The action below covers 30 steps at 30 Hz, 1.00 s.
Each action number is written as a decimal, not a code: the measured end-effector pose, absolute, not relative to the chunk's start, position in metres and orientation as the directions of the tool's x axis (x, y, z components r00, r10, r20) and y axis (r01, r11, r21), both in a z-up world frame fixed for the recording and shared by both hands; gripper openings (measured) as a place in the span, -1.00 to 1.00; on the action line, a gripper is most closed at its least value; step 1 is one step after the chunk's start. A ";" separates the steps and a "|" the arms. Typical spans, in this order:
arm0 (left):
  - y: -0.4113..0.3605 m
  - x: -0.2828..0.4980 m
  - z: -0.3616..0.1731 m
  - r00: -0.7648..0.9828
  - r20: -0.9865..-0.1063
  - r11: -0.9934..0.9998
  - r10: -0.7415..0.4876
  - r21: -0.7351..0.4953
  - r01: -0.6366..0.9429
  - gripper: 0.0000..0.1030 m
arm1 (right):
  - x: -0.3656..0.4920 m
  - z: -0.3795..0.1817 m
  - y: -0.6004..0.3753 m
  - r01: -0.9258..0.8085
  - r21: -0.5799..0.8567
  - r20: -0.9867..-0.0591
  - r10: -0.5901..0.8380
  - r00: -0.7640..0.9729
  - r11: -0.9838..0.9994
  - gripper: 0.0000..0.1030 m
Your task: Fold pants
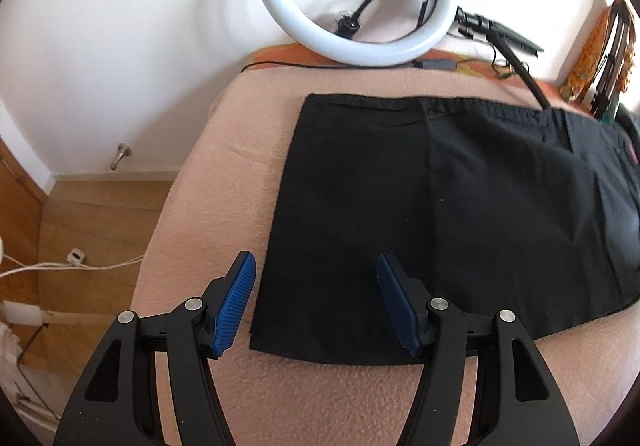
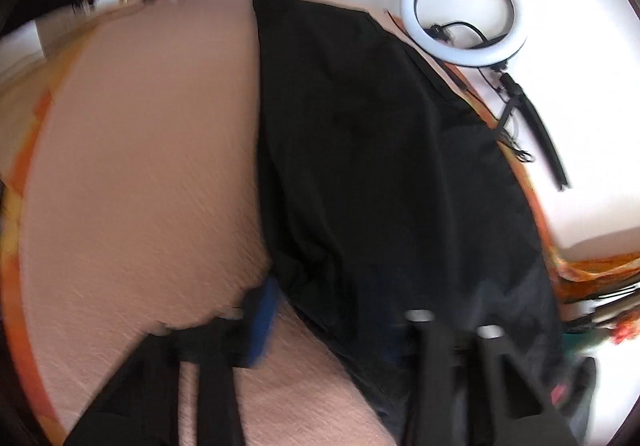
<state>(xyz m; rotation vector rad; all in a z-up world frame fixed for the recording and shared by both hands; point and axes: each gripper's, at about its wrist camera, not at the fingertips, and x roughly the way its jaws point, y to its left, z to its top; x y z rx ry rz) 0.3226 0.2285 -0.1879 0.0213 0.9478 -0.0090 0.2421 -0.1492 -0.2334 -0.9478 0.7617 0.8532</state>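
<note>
left gripper point(image 1: 316, 302): held open over the pants point(image 1: 440, 206) near hem, nothing gripped.
right gripper point(image 2: 332, 310): blurred (state cannot be told).
risk: only one layer could be pinched, so the fold would be skewed.

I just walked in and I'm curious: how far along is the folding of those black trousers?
The black fabric pants lie flat on the pink blanket, apparently folded lengthwise. The left gripper hovers open over the hem corner; the right gripper is blurred, its state unclear. Folding them shorter remains.

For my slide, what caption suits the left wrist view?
Open left gripper poised over the near corner of black pants lying flat on a peach blanket.
</note>
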 end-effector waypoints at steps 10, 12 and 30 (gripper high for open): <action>0.260 0.286 -0.167 0.634 -0.762 0.969 -0.132 -0.235 -0.080 0.23 | 0.248 -0.215 -0.157 -0.856 -0.217 -0.854 0.333 0.399 0.469 -0.77; 0.257 0.279 -0.168 0.628 -0.765 0.967 -0.143 -0.243 -0.076 0.23 | 0.246 -0.215 -0.163 -0.843 -0.207 -0.848 0.338 0.408 0.497 -0.33; 0.249 0.243 -0.202 0.652 -0.671 0.736 -0.352 -0.629 -0.250 0.23 | 0.299 -0.211 -0.423 -0.043 0.356 -0.768 0.318 0.556 0.933 0.52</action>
